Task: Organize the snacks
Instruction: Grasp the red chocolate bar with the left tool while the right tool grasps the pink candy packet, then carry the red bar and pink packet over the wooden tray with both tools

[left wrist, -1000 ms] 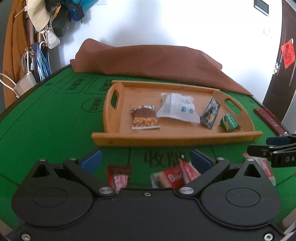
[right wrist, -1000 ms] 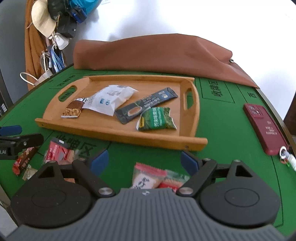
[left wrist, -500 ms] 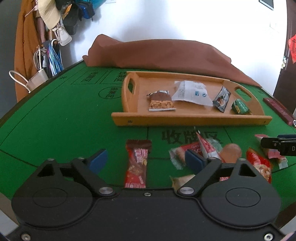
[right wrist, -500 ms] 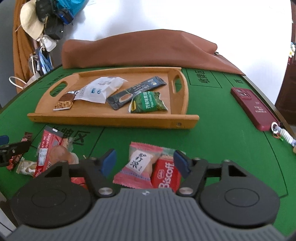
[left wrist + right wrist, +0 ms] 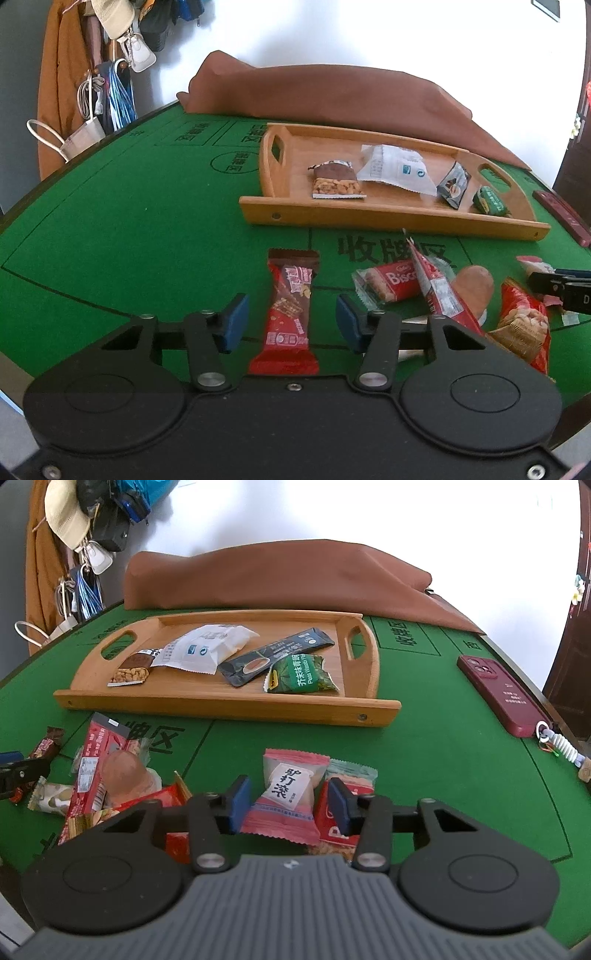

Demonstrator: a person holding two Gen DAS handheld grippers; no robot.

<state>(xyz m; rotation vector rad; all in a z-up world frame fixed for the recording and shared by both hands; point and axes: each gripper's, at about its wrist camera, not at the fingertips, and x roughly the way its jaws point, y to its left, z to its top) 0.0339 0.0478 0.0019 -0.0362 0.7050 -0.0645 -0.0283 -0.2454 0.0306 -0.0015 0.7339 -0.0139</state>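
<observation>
A wooden tray (image 5: 388, 218) (image 5: 221, 705) on the green table holds a nut bar (image 5: 336, 182), a white packet (image 5: 395, 170), a dark sachet (image 5: 277, 655) and a green pea packet (image 5: 301, 674). My left gripper (image 5: 291, 323) is low over a red-brown snack bar (image 5: 291, 314). Its jaws are closing, with the bar between them and a gap on each side. My right gripper (image 5: 289, 805) straddles a pink snack packet (image 5: 288, 797). Its jaws are closing too, and the blue pads (image 5: 240, 805) stand close beside the packet without clearly pressing it.
Loose snacks lie in front of the tray: a Biscoff packet (image 5: 391, 284), a long red packet (image 5: 439, 291) and a peanut bag (image 5: 524, 328). A red phone (image 5: 502, 694) lies at the right. A brown cloth (image 5: 277, 576) covers the far table edge; bags (image 5: 122, 48) hang at the left.
Both grippers have drawn back from the tray and sunk toward the loose snacks. Their jaws have narrowed, the left around the red-brown bar, the right around the pink packet.
</observation>
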